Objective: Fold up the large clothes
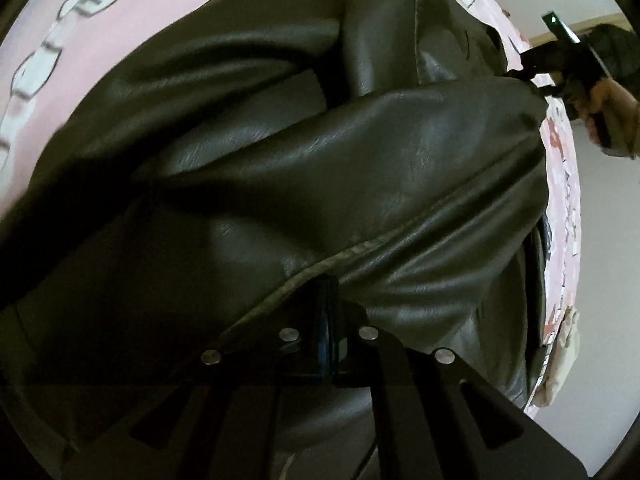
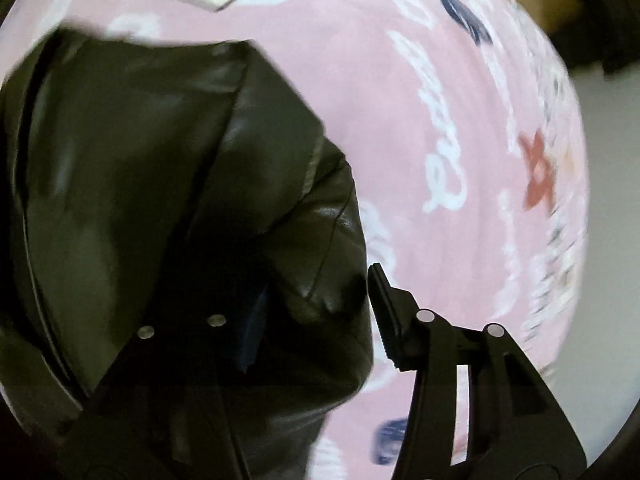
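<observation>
A dark olive leather jacket (image 1: 320,152) lies crumpled on a pink printed bedsheet (image 1: 132,4). At the bottom middle of the left wrist view my left gripper (image 1: 330,286) is shut on the jacket's stitched edge. A sleeve-like fold runs from there up to the right, where a person's hand (image 1: 608,100) holds my right gripper (image 1: 530,76) at its end. In the right wrist view the right gripper (image 2: 318,284) points down over the jacket (image 2: 140,180). Its fingers stand apart around a bulging corner fold. The right finger (image 2: 386,312) sits just off the jacket's edge, and the left finger is lost in shadow.
The pink sheet (image 2: 420,100) with white script and red and blue prints spreads to the right of the jacket. Its edge falls off toward a pale wall (image 1: 600,280) at the right. A beige cloth (image 1: 564,364) hangs at the sheet's lower right edge.
</observation>
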A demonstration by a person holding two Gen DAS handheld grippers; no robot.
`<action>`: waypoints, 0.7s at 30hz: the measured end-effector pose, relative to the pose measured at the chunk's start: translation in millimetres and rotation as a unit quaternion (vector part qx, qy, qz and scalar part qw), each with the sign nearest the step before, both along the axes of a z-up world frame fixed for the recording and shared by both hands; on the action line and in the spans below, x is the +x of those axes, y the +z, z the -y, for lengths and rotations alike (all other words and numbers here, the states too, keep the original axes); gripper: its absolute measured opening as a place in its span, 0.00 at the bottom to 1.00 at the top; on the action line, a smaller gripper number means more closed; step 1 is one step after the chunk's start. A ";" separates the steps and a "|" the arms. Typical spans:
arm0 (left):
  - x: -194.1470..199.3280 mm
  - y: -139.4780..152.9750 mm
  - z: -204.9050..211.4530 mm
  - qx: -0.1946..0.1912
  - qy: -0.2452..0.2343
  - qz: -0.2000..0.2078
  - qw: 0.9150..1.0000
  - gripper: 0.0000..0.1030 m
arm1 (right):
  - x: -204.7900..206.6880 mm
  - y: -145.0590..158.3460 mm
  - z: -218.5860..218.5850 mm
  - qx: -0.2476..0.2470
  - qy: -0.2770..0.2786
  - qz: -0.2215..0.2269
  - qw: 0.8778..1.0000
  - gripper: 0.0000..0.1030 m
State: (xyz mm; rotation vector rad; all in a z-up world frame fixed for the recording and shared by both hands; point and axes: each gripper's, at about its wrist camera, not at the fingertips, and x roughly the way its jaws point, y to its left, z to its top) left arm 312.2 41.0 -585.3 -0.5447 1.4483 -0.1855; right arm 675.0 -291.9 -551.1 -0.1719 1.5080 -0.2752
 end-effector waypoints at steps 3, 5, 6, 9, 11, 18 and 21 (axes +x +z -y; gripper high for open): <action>-4.1 -2.2 -2.2 -0.010 -0.006 0.004 1.000 0.04 | 3.7 -9.0 5.6 0.012 -0.022 0.017 1.000 0.48; -3.2 -4.2 -1.1 -0.007 -0.017 0.008 1.000 0.03 | 5.2 -13.0 4.3 0.014 -0.028 0.021 0.999 0.48; -1.2 -3.9 -0.5 -0.004 -0.023 0.009 1.000 0.03 | 4.2 -12.0 0.6 0.009 -0.019 0.024 0.999 0.50; 5.2 4.8 4.6 0.021 -0.047 0.010 0.999 0.03 | -8.8 1.4 -11.5 -0.005 0.040 0.044 0.998 0.51; 7.0 14.1 6.3 0.053 -0.065 0.018 0.996 0.03 | -26.2 19.9 -12.2 0.010 0.069 0.071 0.995 0.56; 5.3 46.8 -18.1 0.114 -0.105 0.045 0.987 0.03 | -137.3 116.1 6.2 0.098 0.117 0.255 0.955 0.63; -0.8 62.3 -36.1 0.128 -0.121 0.056 0.983 0.04 | -214.2 149.0 7.1 0.094 0.165 0.346 0.919 0.86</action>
